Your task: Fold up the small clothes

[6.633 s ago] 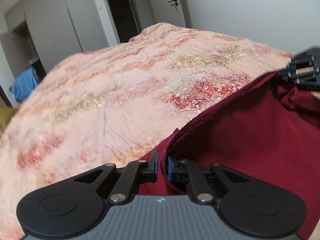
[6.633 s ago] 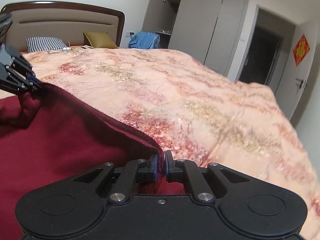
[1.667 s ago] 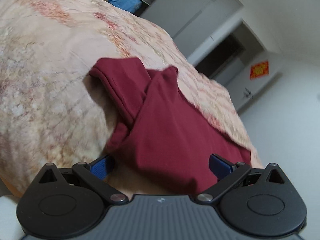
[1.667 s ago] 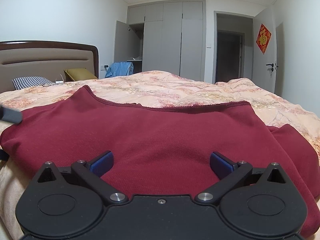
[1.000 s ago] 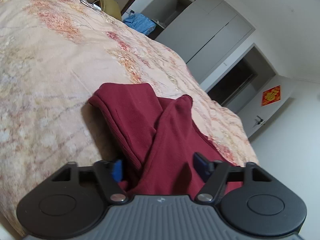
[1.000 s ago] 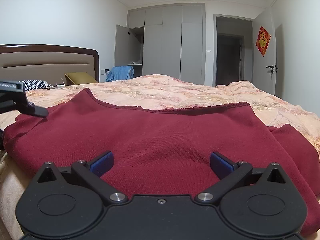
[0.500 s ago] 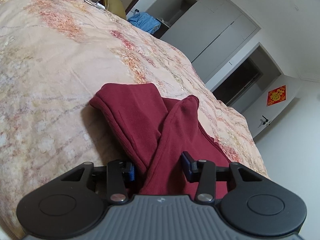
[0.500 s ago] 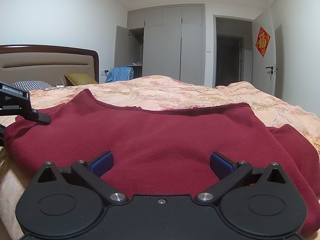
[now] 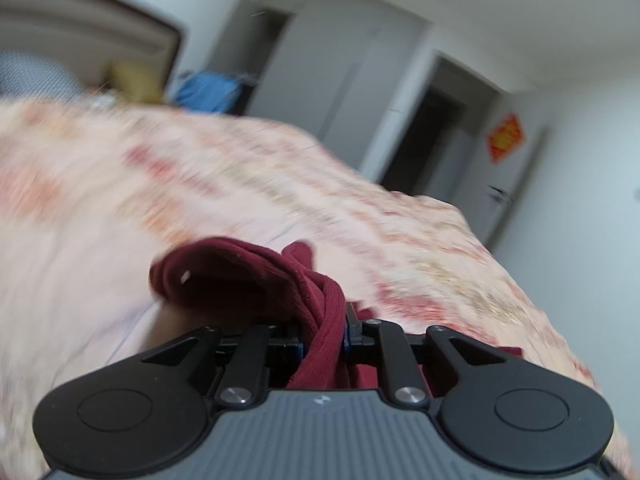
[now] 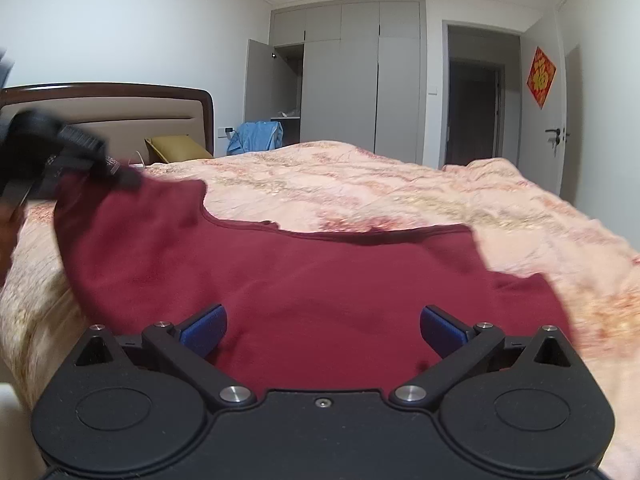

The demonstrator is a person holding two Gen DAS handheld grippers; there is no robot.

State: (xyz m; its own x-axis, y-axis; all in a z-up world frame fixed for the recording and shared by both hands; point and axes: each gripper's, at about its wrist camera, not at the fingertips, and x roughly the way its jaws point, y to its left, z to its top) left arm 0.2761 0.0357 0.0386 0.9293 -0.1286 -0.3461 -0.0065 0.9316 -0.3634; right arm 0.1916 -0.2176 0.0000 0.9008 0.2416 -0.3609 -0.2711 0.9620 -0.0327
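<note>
While the bed [image 10: 400,184] with its pink floral cover fills both views, we see the maroon top [image 10: 304,288] spread flat across its near edge, long axis running left to right across the right wrist view, neckline facing away toward the headboard [image 10: 120,108].

Our right tool [image 10: 322,326] sits released, blue pads wide apart, hovering just over the near hem, gripping nothing. Our left tool [image 9: 323,334] is clenched on a bunched fold of the maroon top [image 9: 248,280]; fabric is pinched between the pads and lifted off the bed [image 9: 120,200]. In the right wrist view the left tool [image 10: 64,152] shows blurred at the garment's left end, with that side raised.

Key relation: the gripped edge is on the left, the free body lies to the right of it, so we judge the fold goes left-over-right, and the left tool is the nearer one.

Compared with half a second earlier, the left pads were part open, straddling the sleeve; now they are closed on cloth, the left view is motion-blurred, and the left side of the top has come up off the bed. Right tool unchanged.
</note>
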